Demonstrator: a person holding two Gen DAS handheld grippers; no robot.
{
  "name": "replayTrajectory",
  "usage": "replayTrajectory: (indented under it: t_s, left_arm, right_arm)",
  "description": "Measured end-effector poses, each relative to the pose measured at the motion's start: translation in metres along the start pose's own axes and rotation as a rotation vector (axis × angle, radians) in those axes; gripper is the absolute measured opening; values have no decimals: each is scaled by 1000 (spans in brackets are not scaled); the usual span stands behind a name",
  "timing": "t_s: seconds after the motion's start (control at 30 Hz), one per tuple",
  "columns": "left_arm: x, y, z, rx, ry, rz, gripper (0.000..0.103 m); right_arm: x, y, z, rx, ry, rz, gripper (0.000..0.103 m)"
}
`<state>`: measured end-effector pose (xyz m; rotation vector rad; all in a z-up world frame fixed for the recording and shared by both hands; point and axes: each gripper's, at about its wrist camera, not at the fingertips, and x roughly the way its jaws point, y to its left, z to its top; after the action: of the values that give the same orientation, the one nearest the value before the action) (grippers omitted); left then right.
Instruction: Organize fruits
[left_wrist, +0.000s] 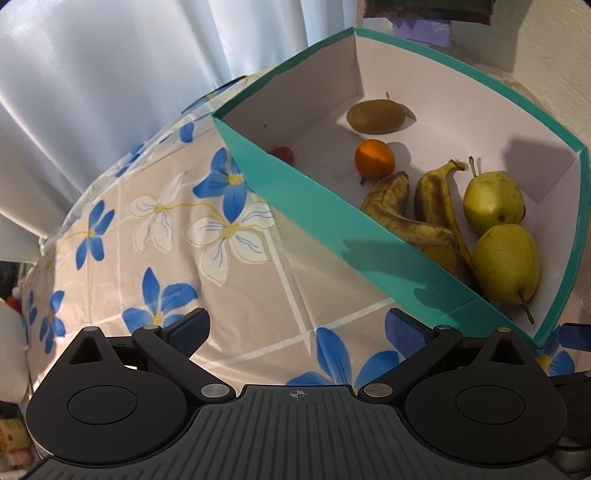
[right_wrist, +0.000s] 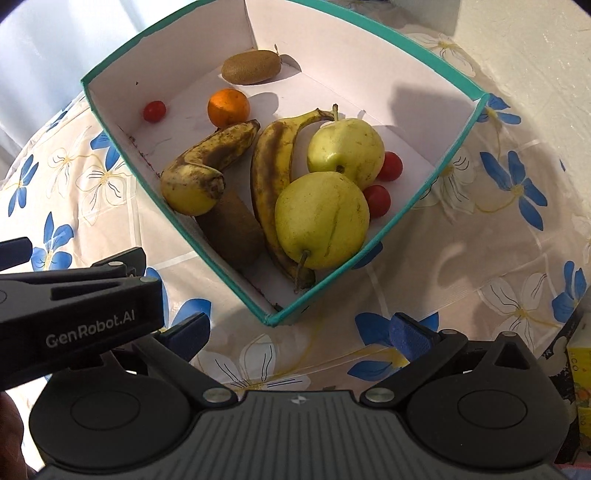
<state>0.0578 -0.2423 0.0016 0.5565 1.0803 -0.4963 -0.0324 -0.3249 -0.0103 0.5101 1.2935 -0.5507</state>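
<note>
Both hand-held grippers, left (left_wrist: 295, 328) and right (right_wrist: 299, 332), hung released and empty over the bench; ahead, the teal-walled cardboard box (right_wrist: 424, 206) already held all visible fruit, presumably sorted.

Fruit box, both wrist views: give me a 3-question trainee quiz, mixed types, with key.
1. True or false: the left gripper and the right gripper are both open and hold nothing.
2. Multiple choice: how many red cherry tomatoes show in the teal box in the right wrist view? A) one B) three C) five
3. Fill in: the orange lies between the far kiwi and a spotted ____.

Key: 1 true; 2 B, one near the far left wall and two beside the pears; 3 banana.
</note>
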Motion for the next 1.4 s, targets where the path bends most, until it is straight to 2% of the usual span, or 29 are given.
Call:
replayTrajectory:
  t_s: [0.33, 0.77, 1.4]
  left_arm:
    - [20, -2, 9, -10, 55, -37, 103]
    - [26, -1, 13, -29, 49, -59, 103]
    - [21, -3, 9, -3, 34, -17, 103]
  right_arm:
    - [17, -4, 13, 4, 63, 14, 103]
    - [24, -6, 19, 11, 90, 26, 103]
    - [26, -3, 18, -14, 97, 20, 103]
